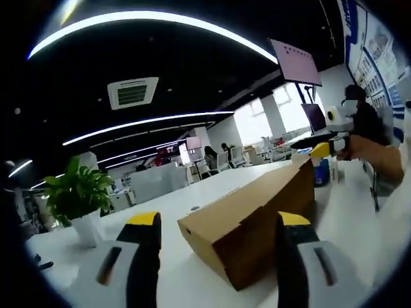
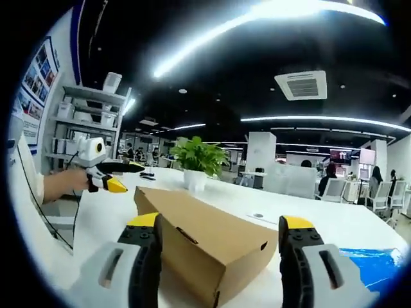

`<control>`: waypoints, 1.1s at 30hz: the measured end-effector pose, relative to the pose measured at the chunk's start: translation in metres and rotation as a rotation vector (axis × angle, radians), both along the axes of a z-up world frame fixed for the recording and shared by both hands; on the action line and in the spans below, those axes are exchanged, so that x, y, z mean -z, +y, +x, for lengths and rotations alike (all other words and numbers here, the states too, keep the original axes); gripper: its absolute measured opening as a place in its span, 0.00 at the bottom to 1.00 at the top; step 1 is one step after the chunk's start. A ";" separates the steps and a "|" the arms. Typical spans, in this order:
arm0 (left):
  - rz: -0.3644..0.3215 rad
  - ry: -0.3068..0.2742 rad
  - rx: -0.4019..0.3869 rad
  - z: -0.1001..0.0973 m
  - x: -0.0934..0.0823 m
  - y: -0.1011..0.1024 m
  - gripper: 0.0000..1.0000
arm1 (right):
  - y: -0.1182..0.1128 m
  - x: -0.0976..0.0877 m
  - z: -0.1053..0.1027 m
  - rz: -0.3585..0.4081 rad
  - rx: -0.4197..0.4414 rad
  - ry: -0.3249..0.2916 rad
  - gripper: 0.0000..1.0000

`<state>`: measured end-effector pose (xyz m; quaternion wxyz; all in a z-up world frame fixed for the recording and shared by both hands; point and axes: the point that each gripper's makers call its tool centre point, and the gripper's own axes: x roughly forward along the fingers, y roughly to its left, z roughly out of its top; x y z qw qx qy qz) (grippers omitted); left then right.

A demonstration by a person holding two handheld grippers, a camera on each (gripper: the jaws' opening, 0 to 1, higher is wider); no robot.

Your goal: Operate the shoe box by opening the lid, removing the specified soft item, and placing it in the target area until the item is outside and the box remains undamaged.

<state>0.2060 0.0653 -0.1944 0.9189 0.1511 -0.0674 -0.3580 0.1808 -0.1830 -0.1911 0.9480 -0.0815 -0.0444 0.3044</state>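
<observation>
— So, what does the left gripper view give you?

— Its own left gripper [image 1: 218, 224] has both yellow-tipped jaws standing wide apart with nothing between the pads. The brown cardboard shoe box [image 1: 250, 215] lies closed on the white table [image 1: 212, 183], running away from the camera; its near corner sits between the two jaws, though I cannot tell whether either jaw touches it.

— And beyond the box?

— At its far end the right gripper [image 1: 319, 152] comes in from the right, held in a person's hand [image 1: 369, 154]; its yellow tips are right at the far end of the box, and I cannot tell how far they are parted. A blue item [image 1: 321, 172] lies on the table just by that end. Toward the left edge of the table stands a potted plant [image 1: 77, 196] in a white pot. Further back there are office chairs and ceiling light strips.

— Now the right gripper view?

— The right gripper [image 2: 219, 224] has its jaws spread wide too, gripping nothing. The shoe box [image 2: 199, 237] shows lid down and intact, its near end between the jaws, and contact is unclear. The left gripper [image 2: 115, 186] enters from the left, yellow tip pointing at the box's far corner, just beside it. The potted plant [image 2: 196, 160] stands behind the box. Some blue sheet [image 2: 376, 263] lies at the right edge of the table [image 2: 308, 212], and a shelving unit [image 2: 83, 122] stands at the left wall.
</observation>
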 end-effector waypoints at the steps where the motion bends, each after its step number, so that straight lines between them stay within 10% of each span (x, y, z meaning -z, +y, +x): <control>1: 0.019 0.000 -0.004 -0.001 0.000 0.001 0.77 | 0.001 -0.004 -0.004 -0.007 -0.019 -0.024 0.74; 4: 0.037 0.010 0.012 -0.007 0.000 0.000 0.80 | 0.003 -0.023 -0.017 -0.042 -0.061 -0.171 0.67; 12: 0.153 -0.219 0.057 -0.022 -0.011 -0.009 0.67 | 0.006 -0.039 -0.038 -0.136 -0.088 -0.303 0.57; 18: 0.276 -0.241 0.031 -0.022 -0.004 -0.011 0.67 | 0.018 -0.021 -0.041 -0.382 -0.062 -0.352 0.57; 28: 0.380 -0.282 0.036 -0.027 0.001 -0.012 0.64 | 0.041 -0.012 -0.052 -0.550 -0.117 -0.486 0.56; 33: 0.531 -0.357 0.017 -0.021 0.016 -0.014 0.66 | 0.030 0.000 -0.043 -0.615 -0.069 -0.445 0.56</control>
